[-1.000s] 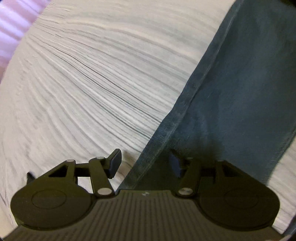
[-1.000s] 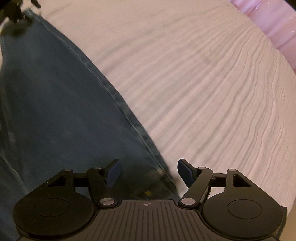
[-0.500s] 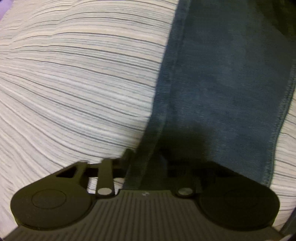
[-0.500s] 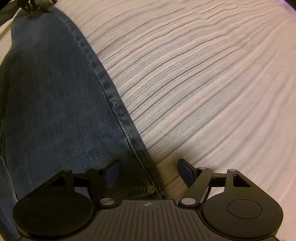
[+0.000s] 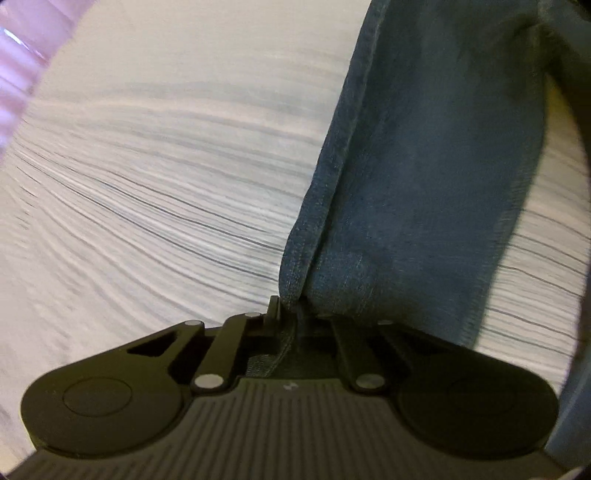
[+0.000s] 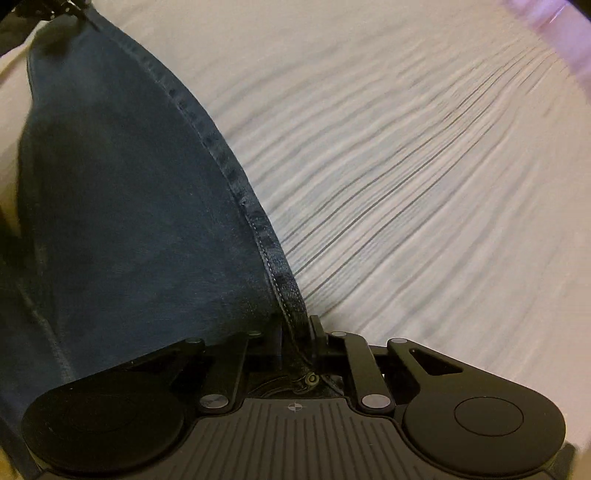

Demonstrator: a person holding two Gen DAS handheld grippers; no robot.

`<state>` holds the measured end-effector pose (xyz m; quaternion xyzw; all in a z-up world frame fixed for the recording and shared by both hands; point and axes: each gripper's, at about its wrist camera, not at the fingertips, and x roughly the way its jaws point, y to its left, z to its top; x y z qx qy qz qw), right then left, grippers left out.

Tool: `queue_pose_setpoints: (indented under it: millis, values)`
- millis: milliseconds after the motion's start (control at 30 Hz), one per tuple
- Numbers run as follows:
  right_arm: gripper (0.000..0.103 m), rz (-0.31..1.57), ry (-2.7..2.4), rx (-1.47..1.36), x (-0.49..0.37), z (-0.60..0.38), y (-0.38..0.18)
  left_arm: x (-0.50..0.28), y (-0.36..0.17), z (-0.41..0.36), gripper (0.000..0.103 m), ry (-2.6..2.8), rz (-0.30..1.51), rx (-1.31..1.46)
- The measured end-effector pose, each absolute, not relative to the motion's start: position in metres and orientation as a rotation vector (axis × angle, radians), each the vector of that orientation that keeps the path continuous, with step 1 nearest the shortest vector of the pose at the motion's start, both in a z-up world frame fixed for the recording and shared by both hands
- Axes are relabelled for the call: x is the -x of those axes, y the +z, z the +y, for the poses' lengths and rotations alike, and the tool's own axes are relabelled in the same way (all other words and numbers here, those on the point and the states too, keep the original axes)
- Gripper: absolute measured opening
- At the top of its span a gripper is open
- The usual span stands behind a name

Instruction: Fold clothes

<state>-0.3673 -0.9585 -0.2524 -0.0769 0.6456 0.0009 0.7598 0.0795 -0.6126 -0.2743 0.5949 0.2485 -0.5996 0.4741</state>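
Note:
A pair of dark blue jeans lies stretched over a white striped bedsheet. My left gripper is shut on the jeans' edge seam, and the denim rises from the jaws toward the top right. In the right wrist view the jeans fill the left half. My right gripper is shut on the stitched side seam near a metal rivet, with the fabric lifted and taut.
The striped sheet covers the rest of the bed in both views. A pink surface shows at the far top left of the left view and a pink surface at the top right of the right view.
Both grippers closed on the jeans' edges from open one second ago. The denim has since lifted off the sheet and both views are blurred with motion.

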Motion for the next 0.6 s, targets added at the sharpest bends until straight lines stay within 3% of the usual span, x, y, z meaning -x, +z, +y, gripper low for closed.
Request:
queue_pose_setpoints:
  millis: [333, 467, 567, 600]
  values:
    - [0.011, 1.209, -0.186, 0.35, 0.498, -0.808, -0.136, 0.05, -0.154, -0.452, 0.005, -1.448, 0.336, -1.382]
    - [0.011, 1.197, -0.25, 0.387, 0.565, -0.723, -0.141, 0.125, -0.165, -0.369, 0.005, -1.455, 0.381, -1.389]
    - [0.012, 1.263, -0.268, 0.387, 0.599, -0.674, -0.18, 0.169, -0.207, -0.335, 0.007, -1.451, 0.535, -1.402]
    - [0.019, 1.308, -0.271, 0.391, 0.606, -0.66, -0.198, 0.174, -0.219, -0.329, 0.01, -1.451, 0.595, -1.407]
